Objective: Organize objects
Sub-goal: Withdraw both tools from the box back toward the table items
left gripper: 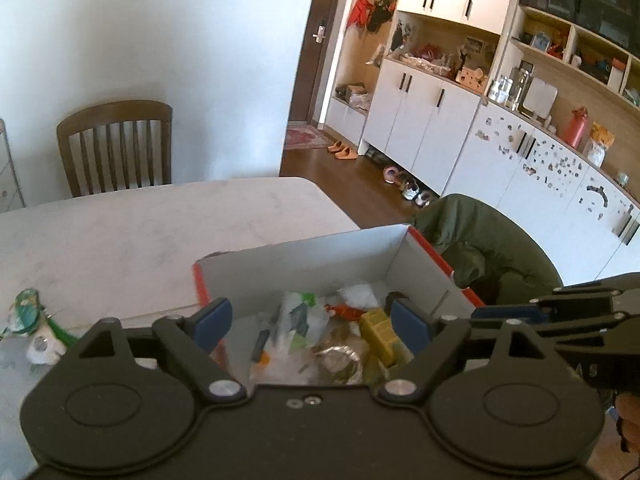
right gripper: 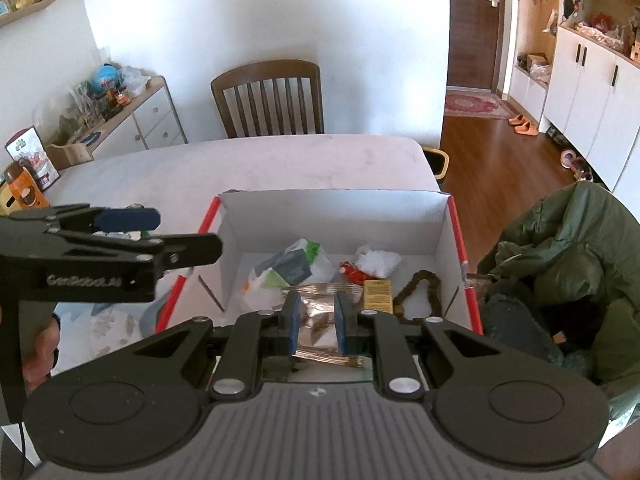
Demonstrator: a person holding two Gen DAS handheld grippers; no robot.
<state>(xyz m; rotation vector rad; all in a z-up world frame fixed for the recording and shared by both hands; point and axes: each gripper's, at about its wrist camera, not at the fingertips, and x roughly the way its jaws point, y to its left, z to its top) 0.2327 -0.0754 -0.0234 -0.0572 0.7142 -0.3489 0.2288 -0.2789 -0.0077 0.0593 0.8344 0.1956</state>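
Note:
A white cardboard box with red edges [right gripper: 336,216] stands on the pale table [right gripper: 240,164]. Inside lie a green-and-white pouch [right gripper: 296,264], a small red toy [right gripper: 352,272], crumpled white plastic [right gripper: 378,260], a yellow carton [right gripper: 378,294] and a brown bead string [right gripper: 424,288]. My right gripper [right gripper: 317,316] hangs over the box's near side, shut on a shiny clear packet [right gripper: 318,308]. Over the box's left part, my left gripper [left gripper: 310,322] is open with nothing between its fingers. In the right wrist view, the left gripper [right gripper: 120,220] shows side-on.
Green-and-white loose items [left gripper: 32,320] lie on the table left of the box [left gripper: 304,256]. A green jacket [right gripper: 560,260] is draped over a seat right of the box. A wooden chair [right gripper: 272,96] stands at the table's far side, with cabinets [left gripper: 420,120] beyond.

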